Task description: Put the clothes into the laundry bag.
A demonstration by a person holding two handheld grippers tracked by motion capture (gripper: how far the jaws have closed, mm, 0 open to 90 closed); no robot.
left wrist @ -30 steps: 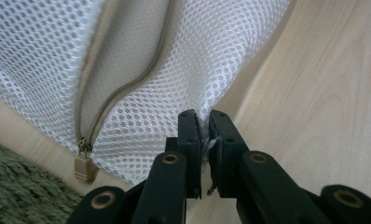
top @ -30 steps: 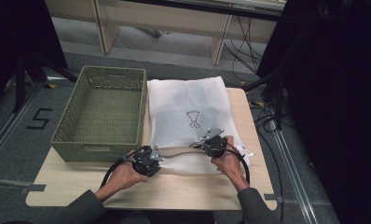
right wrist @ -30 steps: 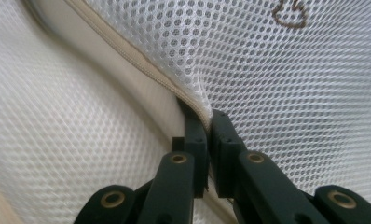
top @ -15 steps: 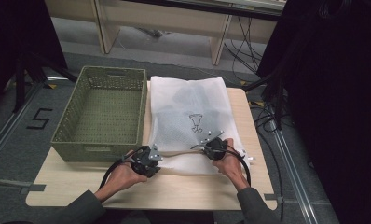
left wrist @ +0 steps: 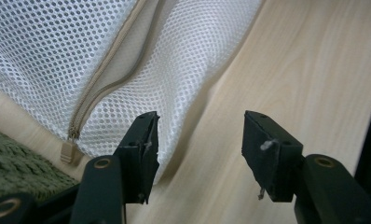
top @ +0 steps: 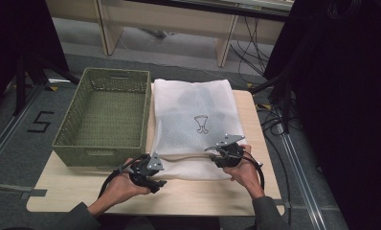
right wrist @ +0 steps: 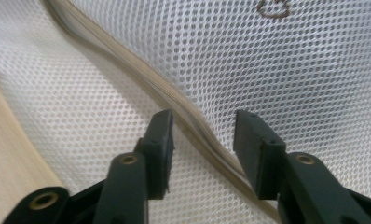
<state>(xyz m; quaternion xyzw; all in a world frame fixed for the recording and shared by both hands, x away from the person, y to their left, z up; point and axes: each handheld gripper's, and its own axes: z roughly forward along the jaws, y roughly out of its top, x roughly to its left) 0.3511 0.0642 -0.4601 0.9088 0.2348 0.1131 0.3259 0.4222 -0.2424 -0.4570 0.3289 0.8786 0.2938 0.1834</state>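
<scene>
- High view: you are holding both grippers at the mesh laundry bag's (top: 194,120) near edge, six o'clock from its printed logo (top: 201,124); the green basket (top: 102,143) at nine o'clock is sitting unfilled.
- Left gripper view: your left gripper (left wrist: 197,144) has just been opening, its jaws spread over the bag's corner, pinching nothing; the zipper pull (left wrist: 68,150) is lying at nine o'clock.
- Right gripper view: your right gripper (right wrist: 203,140) has just been opening too, straddling the zipper (right wrist: 183,109) without gripping; moving the bag into the basket is probably what remains.

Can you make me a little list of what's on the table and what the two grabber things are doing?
table: pale wooden table
bag: white mesh zip bag, lying flat
zip: beige zip, across the bag's near end
basket: green mesh basket, beside the bag
left gripper: jaws just opened, nothing between them, at the bag's corner
right gripper: jaws just opened, astride the zip, not pinching
</scene>
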